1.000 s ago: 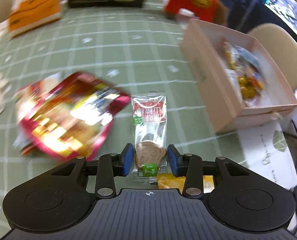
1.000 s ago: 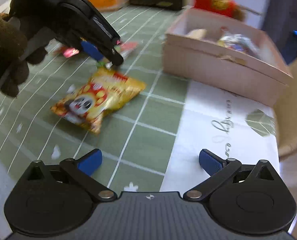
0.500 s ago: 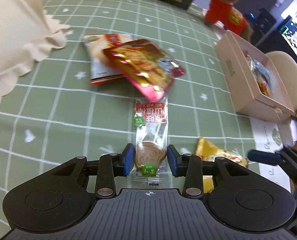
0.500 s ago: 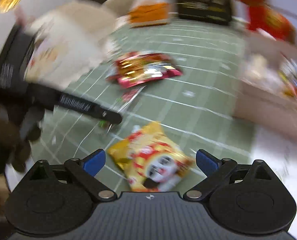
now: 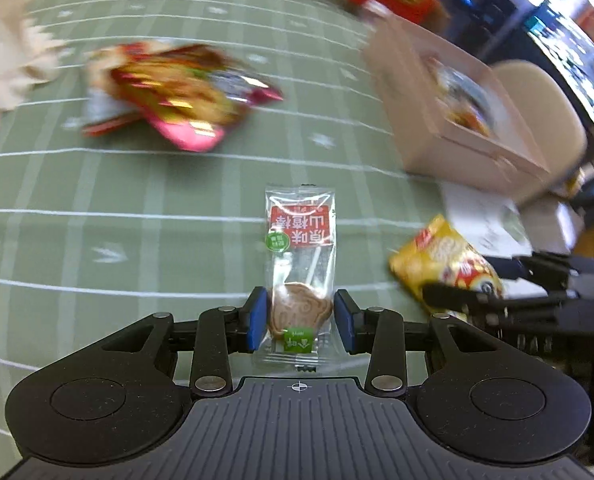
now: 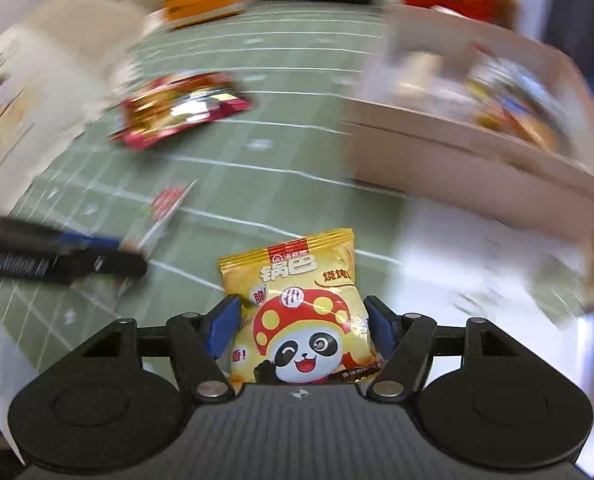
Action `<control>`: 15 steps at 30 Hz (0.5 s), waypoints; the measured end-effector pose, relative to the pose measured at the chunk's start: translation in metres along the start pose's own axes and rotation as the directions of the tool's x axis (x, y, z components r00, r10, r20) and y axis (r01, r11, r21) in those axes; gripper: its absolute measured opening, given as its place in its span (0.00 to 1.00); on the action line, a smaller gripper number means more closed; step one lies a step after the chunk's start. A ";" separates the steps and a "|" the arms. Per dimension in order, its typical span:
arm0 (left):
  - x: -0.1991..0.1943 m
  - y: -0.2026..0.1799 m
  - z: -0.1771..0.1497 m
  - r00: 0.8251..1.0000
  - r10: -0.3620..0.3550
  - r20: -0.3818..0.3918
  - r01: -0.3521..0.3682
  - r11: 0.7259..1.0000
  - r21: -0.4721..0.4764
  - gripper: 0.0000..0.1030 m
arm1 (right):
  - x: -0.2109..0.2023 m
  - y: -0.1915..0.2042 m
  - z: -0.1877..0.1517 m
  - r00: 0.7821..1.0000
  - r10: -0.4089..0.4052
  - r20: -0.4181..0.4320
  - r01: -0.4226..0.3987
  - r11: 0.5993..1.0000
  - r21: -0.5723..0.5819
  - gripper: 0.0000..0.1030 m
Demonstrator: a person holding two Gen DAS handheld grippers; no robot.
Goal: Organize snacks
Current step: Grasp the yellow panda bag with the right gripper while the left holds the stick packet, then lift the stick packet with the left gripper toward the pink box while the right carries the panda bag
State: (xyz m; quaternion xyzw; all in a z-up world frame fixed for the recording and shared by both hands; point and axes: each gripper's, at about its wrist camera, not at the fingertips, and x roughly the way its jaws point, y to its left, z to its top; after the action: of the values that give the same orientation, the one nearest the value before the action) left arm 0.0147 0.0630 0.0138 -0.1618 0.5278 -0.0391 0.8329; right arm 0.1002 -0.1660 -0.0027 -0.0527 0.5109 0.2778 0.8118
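In the left wrist view the left gripper [image 5: 300,316] sits at lower centre, its blue pads pinching the lower end of a clear-wrapped lollipop snack [image 5: 300,264] with a red label, which sticks straight up the frame over the green checked tablecloth [image 5: 145,216]. At the right edge of the same view the right gripper [image 5: 493,284] shows as a dark blur over the yellow panda snack bag [image 5: 437,256]. In the right wrist view that bag [image 6: 301,320] fills the lower centre between the right gripper's pads [image 6: 225,328], and the jaws are closing on it (the pads look to be at the bag's sides, pressing its edges). A red foil snack bag [image 5: 177,92] lies in the upper left of the left view, blurred. The pink cardboard box [image 5: 449,140] with snacks inside stands in the upper right.
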 end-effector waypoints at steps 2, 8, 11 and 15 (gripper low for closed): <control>0.006 -0.016 -0.003 1.000 -0.028 -0.012 0.028 0.999 0.030 0.40 | -0.006 -0.015 -0.009 1.000 0.029 0.012 -0.030 0.999 0.045 0.75; 0.012 -0.048 -0.012 1.000 0.017 -0.021 -0.014 0.994 0.111 0.40 | -0.010 -0.013 -0.012 0.998 0.030 0.056 -0.031 0.999 0.011 0.80; 0.009 -0.052 -0.015 0.998 0.057 -0.024 -0.053 0.990 0.129 0.39 | 0.003 0.004 -0.004 0.999 -0.019 0.036 0.021 0.998 -0.051 0.88; 0.003 -0.051 -0.020 0.997 0.073 -0.030 -0.069 0.989 0.130 0.39 | 0.006 0.022 -0.002 0.996 -0.090 0.028 0.094 0.984 -0.153 0.71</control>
State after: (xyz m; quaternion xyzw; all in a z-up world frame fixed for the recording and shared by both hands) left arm 0.0032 0.0097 0.0194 -0.0880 0.5438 -0.0463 0.8333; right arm 0.0892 -0.1462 -0.0043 -0.1362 0.4764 0.2793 0.8225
